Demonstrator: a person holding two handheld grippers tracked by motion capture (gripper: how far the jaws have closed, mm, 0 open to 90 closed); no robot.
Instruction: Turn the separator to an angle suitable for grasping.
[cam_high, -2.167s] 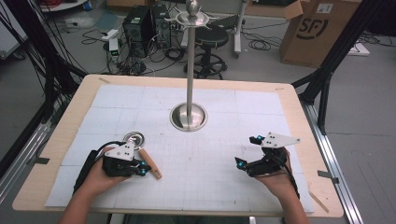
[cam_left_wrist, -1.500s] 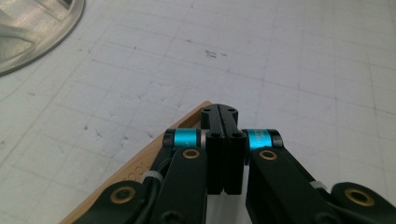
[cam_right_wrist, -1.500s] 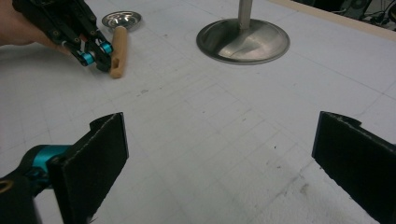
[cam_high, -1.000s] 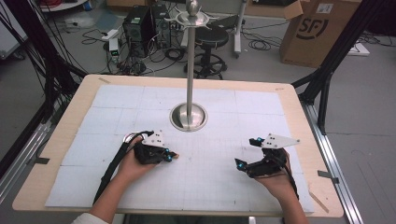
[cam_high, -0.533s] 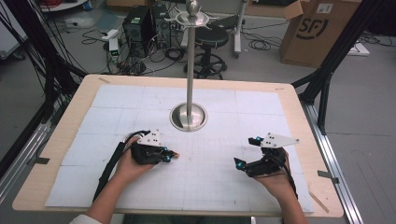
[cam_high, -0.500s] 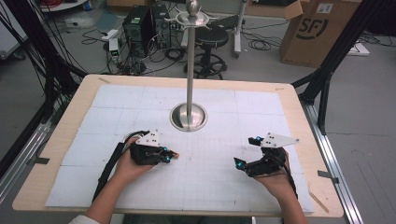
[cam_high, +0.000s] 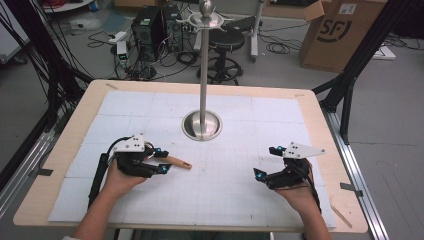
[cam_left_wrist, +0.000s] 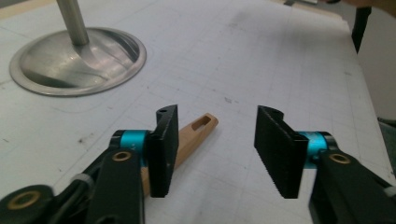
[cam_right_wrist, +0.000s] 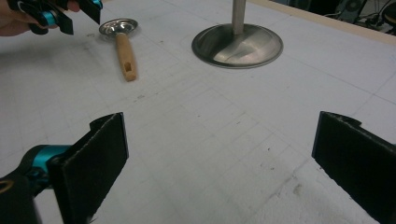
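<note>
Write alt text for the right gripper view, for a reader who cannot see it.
Two black jaws of the right gripper stand wide open over a white gridded table with nothing between them. Beyond lie a wooden-handled metal spoon, the round base of a steel stand, and, in the top left corner, the left gripper.

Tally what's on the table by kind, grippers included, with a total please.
Ladles with wooden handle: 1
Metal stands: 1
Grippers: 2, left and right, both open
Total: 4
</note>
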